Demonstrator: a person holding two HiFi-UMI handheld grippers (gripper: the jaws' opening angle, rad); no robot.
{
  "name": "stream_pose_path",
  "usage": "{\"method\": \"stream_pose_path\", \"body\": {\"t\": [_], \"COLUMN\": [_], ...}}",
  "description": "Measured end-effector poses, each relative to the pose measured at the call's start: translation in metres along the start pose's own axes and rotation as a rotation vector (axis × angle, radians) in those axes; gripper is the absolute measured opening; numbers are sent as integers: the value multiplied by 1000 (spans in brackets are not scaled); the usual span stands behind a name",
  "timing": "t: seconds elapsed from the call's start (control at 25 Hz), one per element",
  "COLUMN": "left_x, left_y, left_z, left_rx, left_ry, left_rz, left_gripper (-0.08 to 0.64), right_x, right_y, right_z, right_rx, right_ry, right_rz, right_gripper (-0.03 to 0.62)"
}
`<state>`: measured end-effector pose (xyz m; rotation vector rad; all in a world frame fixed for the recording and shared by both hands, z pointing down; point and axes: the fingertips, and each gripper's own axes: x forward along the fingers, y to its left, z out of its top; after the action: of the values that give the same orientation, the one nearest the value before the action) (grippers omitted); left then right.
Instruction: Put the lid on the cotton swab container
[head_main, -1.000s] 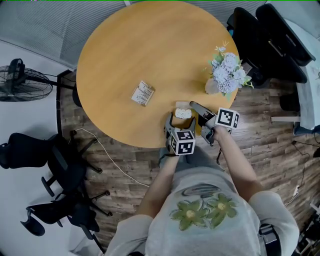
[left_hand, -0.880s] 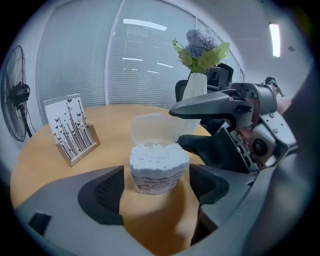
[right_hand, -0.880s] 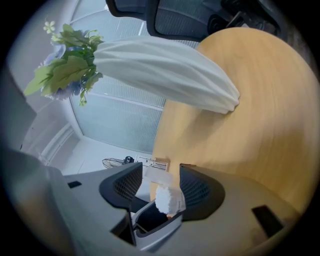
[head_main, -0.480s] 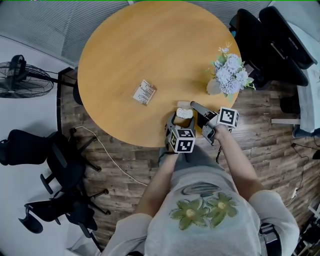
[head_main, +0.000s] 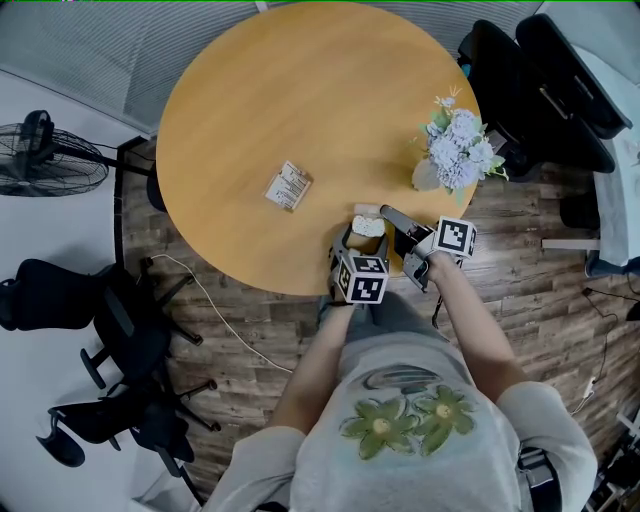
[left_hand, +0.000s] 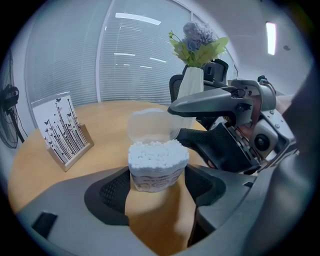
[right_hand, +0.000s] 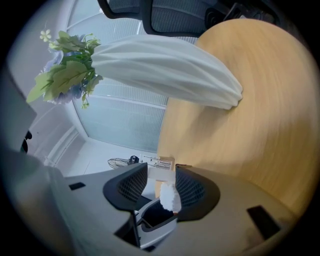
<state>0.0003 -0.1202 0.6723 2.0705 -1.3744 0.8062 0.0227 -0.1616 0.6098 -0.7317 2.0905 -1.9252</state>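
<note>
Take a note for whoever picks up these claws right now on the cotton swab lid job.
Left claw: shut on the container, which stands upright near the table's near edge, full of swabs. Its jaws have just closed in.
Right claw: jaws on either side of the lid, and they have just been closing. Firm grip not clear.
The lid stands up at the container's far side, not on.
Done: container steadied, lid reached.
To do: press the lid down onto the container, then let go.
</note>
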Motion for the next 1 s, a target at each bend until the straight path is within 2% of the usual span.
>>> {"method": "stream_pose_path", "body": {"t": [0.4, 1.0], "left_x": [1, 3], "left_y": [2, 4], "left_z": [2, 1], "left_rx": [57, 122], "left_ry": [13, 18], "left_rz": [-61, -99], "left_gripper": [336, 330], "right_x": [-3, -4], "right_y": [3, 10], "right_z": [0, -6], "right_rx": [-136, -351], "right_ry": [34, 93], "right_rz": [-39, -46], "right_gripper": [171, 166]}}
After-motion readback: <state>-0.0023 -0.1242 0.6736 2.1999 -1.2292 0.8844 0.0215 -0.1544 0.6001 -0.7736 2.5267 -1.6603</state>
